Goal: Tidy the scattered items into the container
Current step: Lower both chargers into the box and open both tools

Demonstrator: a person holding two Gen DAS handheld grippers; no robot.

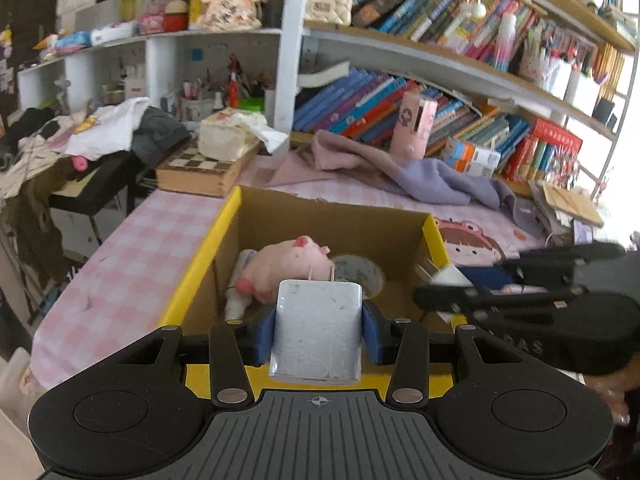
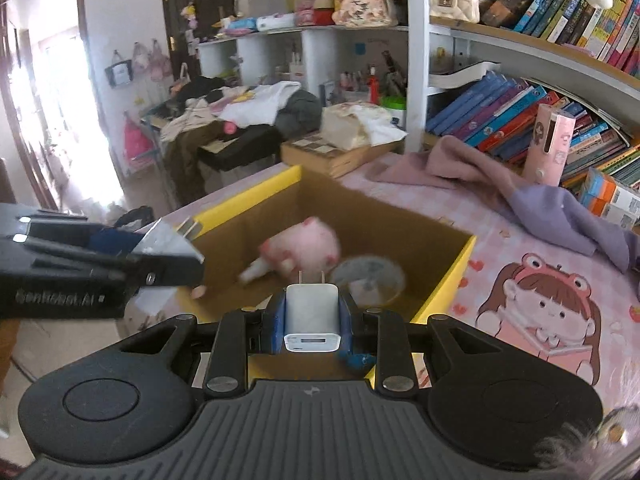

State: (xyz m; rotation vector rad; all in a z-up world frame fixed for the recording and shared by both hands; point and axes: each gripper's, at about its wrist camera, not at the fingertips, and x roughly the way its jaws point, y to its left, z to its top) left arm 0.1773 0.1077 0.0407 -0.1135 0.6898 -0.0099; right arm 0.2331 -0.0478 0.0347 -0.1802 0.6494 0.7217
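Note:
A yellow-rimmed cardboard box (image 1: pixel 234 216) stands on the pink checked table; it also shows in the right wrist view (image 2: pixel 456 276). Inside lie a pink plush pig (image 1: pixel 288 264) (image 2: pixel 308 246) and a roll of tape (image 1: pixel 360 270) (image 2: pixel 370 278). My left gripper (image 1: pixel 318 328) is shut on a large white plug charger (image 1: pixel 318 332), held over the box's near edge. My right gripper (image 2: pixel 312 320) is shut on a smaller white plug charger (image 2: pixel 311 316), also over the box's near edge. Each gripper shows from the side in the other's view: the right one (image 1: pixel 444 284), the left one (image 2: pixel 176 244).
A pink and purple cloth (image 1: pixel 400 168) lies behind the box. A chessboard box (image 1: pixel 200 172) with a cream bundle sits at the back left. Bookshelves (image 1: pixel 440 112) stand behind. A cartoon-girl mat (image 2: pixel 548 312) covers the table to the right.

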